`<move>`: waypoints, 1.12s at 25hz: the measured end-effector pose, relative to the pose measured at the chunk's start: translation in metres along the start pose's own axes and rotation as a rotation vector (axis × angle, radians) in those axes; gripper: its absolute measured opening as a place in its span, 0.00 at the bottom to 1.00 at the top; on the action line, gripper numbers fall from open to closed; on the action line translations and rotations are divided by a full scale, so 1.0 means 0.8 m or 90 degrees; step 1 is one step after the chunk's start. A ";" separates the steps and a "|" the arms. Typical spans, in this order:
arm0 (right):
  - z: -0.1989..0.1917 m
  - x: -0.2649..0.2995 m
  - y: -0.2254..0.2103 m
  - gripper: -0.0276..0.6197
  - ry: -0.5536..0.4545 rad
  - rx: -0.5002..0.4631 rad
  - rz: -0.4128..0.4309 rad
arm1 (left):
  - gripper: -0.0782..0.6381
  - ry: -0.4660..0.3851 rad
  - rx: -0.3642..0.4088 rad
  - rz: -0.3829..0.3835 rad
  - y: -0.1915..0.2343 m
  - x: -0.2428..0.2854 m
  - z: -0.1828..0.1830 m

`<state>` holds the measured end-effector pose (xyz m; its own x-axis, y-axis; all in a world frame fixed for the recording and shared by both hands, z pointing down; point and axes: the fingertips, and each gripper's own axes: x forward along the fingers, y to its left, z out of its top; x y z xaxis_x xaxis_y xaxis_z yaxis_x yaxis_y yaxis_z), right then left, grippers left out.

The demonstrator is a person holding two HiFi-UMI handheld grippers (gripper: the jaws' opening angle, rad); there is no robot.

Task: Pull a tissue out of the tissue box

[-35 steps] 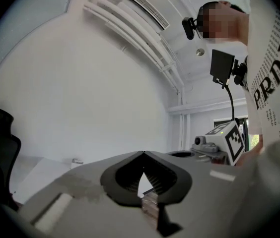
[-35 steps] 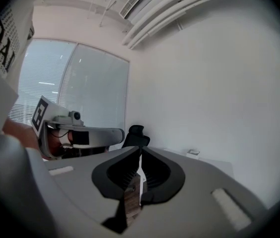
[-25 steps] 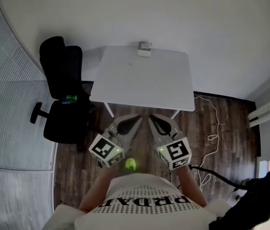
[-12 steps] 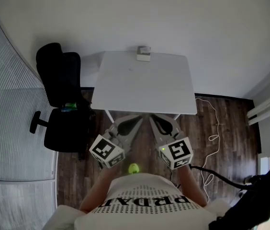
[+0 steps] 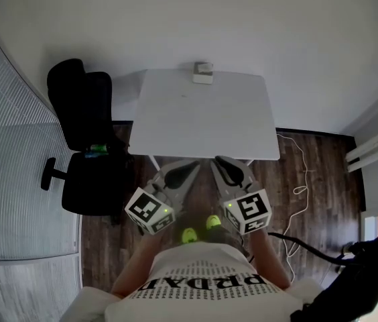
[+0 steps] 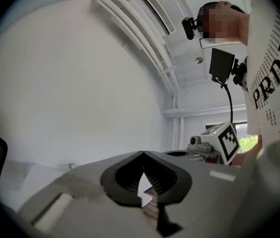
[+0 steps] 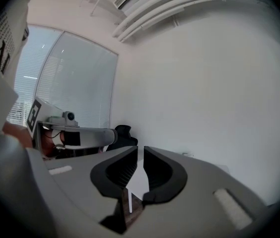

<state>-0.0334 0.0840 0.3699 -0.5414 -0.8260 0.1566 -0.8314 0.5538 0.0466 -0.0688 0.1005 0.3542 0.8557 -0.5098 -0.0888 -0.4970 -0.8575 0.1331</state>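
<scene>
A black office chair (image 5: 82, 136) stands on the dark wooden floor (image 5: 323, 166) at the left, just beside the left edge of the white worktop (image 5: 206, 123). A small green item (image 5: 96, 151) lies on its seat; what it is cannot be told.

The left hand-held gripper (image 5: 196, 166) is held over the floor in front of the worktop's near edge and points toward it. Its jaws are together, the tips meeting, with nothing between them. Its marker cube (image 5: 150, 210) sits close to the person's white printed shirt (image 5: 202, 280).

The tissue box (image 5: 202, 72) rests at the far edge of the worktop, near the middle of that edge and against the white wall (image 5: 242, 19). It is well apart from both grippers, and the rest of the worktop surface is bare. Whether a tissue sticks out of it is too small to tell.

Below, between the two grippers, two yellow-green shoe tips (image 5: 189, 235) show on the floor.

The right hand-held gripper (image 5: 217, 162) is held just beside the left one and points at the same near edge. Its jaws have just been opening and stand a narrow slit apart, with nothing between them.

At the far right a thin pale cable (image 5: 298, 180) trails over the floor.
</scene>
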 end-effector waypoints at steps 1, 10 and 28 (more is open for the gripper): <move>0.000 0.004 -0.003 0.11 0.001 0.001 0.001 | 0.10 0.001 -0.002 0.001 0.003 0.003 0.000; 0.001 0.033 -0.048 0.11 0.002 0.000 0.019 | 0.10 0.012 -0.002 0.007 0.027 0.049 -0.001; 0.013 0.105 -0.205 0.11 0.002 -0.009 0.101 | 0.10 0.010 -0.002 0.095 0.111 0.199 -0.007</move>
<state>0.0562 -0.0769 0.3654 -0.6658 -0.7273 0.1663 -0.7331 0.6792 0.0355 0.0242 -0.0563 0.3571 0.7746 -0.6303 -0.0517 -0.6184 -0.7721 0.1464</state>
